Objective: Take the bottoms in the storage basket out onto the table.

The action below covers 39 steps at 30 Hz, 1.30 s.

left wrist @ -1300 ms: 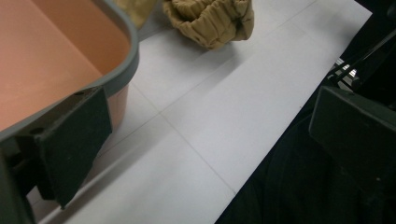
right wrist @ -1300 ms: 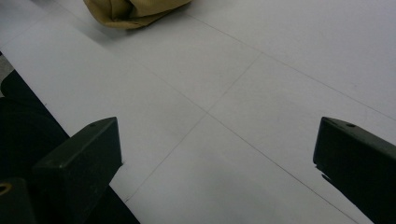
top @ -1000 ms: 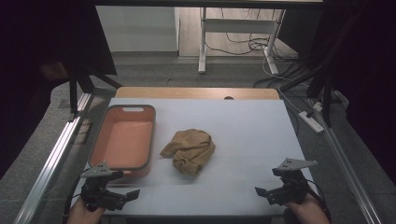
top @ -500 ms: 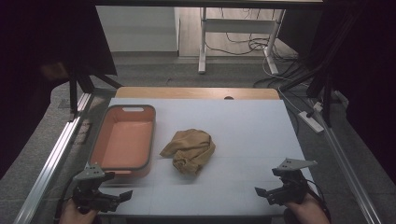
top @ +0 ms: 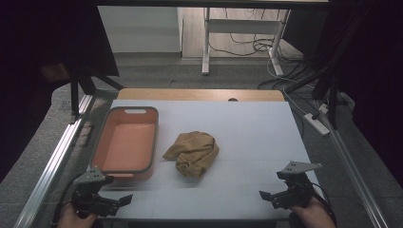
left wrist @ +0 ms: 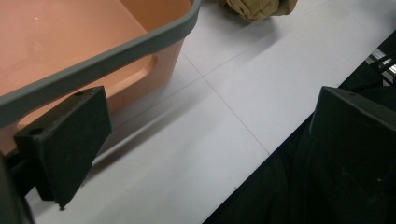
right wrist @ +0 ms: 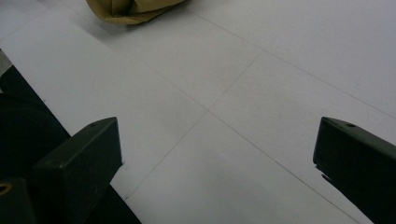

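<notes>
Left tongs jaws spread, right tongs jaws spread, both held low

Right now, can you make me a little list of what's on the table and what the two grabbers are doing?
table: white top
bin: orange, grey rim, nothing inside, on the table's left side
cloth: tan, crumpled, lying right of the bin, apart from it
left gripper: open, at the near left corner by the bin, holding nothing
right gripper: open, at the near right, holding nothing
</notes>
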Each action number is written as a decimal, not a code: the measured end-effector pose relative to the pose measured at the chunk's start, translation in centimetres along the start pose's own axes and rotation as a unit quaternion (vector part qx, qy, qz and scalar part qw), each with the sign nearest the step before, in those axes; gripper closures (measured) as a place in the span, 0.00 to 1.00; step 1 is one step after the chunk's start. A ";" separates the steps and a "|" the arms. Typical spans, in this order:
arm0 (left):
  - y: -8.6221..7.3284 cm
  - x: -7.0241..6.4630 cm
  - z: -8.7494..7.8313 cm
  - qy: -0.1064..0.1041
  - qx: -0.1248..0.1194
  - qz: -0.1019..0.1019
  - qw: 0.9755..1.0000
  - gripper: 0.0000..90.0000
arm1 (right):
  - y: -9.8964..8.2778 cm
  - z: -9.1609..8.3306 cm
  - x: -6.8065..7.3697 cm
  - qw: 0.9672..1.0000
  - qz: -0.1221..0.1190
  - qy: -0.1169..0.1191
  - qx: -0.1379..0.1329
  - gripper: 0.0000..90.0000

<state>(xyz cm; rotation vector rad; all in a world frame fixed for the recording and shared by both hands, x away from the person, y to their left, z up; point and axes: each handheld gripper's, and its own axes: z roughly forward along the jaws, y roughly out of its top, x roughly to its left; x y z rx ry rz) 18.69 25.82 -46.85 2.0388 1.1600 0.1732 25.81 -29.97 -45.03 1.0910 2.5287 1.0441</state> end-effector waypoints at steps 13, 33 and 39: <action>-0.8 1.2 -0.9 0.009 0.002 -0.019 1.000 0.00 | 0.0 0.0 0.0 1.000 0.001 -0.001 0.001 0.02; -1.2 1.8 -1.1 0.001 0.029 -0.020 0.999 0.00 | 0.0 0.0 0.1 1.000 -0.001 0.000 0.003 0.02; -1.1 1.7 -0.9 -0.001 0.039 -0.014 0.999 0.00 | 0.0 0.1 0.1 1.000 -0.003 -0.002 0.005 0.02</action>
